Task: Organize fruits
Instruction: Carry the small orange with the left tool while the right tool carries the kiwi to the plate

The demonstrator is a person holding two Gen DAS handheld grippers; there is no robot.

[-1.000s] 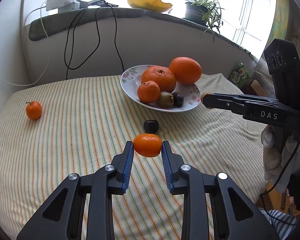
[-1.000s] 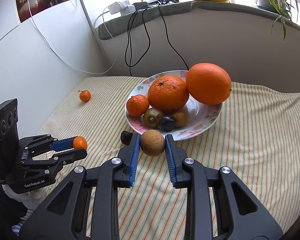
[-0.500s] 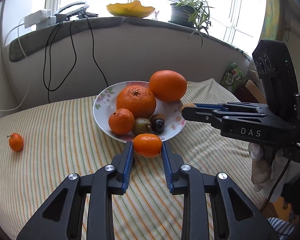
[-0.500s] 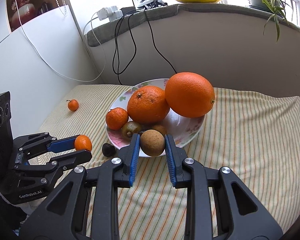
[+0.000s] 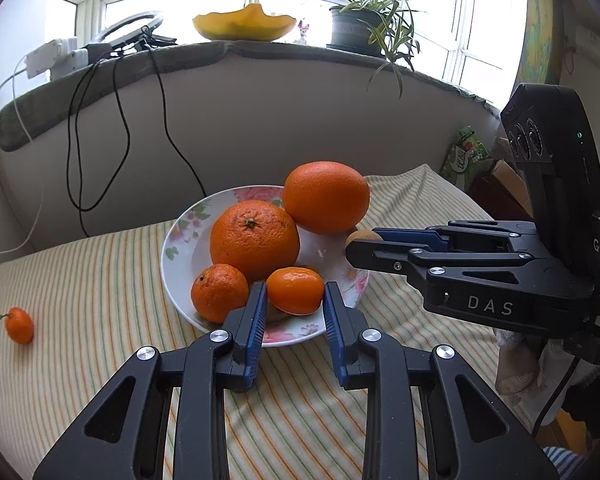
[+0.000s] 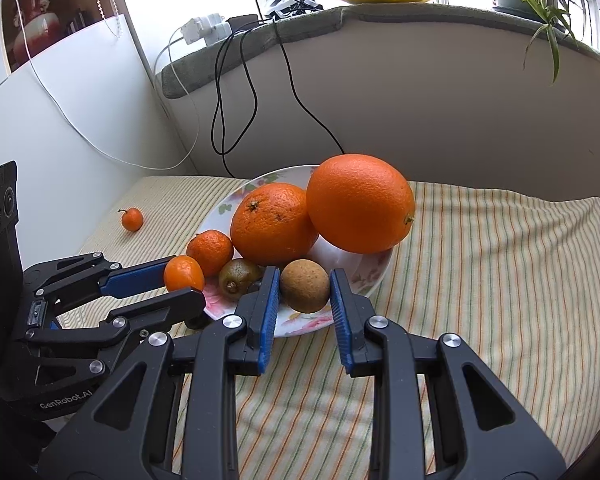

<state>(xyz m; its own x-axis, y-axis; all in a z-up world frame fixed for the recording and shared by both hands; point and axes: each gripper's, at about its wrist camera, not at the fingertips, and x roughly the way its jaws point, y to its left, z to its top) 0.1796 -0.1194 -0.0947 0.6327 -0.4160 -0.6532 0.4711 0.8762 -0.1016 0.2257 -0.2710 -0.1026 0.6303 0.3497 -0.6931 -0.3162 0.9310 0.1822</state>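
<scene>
My left gripper [image 5: 295, 299] is shut on a small mandarin [image 5: 295, 290] and holds it over the near rim of the floral plate [image 5: 182, 236]. My right gripper [image 6: 305, 289] is shut on a brown kiwi-like fruit [image 6: 304, 285] over the plate's [image 6: 374, 274] front edge. The plate holds two big oranges [image 6: 360, 202] [image 6: 272, 224], a mandarin [image 6: 210, 252] and a green kiwi [image 6: 238, 278]. Each gripper shows in the other's view: the right gripper [image 5: 360, 242], the left gripper [image 6: 180, 280].
A small loose mandarin [image 5: 19, 325] with a stem lies on the striped cloth [image 5: 80, 280] far left; it also shows in the right wrist view [image 6: 132, 219]. Black cables [image 5: 116, 128] hang down the back wall. A potted plant [image 5: 360, 32] and yellow dish [image 5: 244, 24] sit on the sill.
Both grippers have moved forward with their fruits and now hover over the plate's near rim. The dark fruit on the cloth is hidden from view.
</scene>
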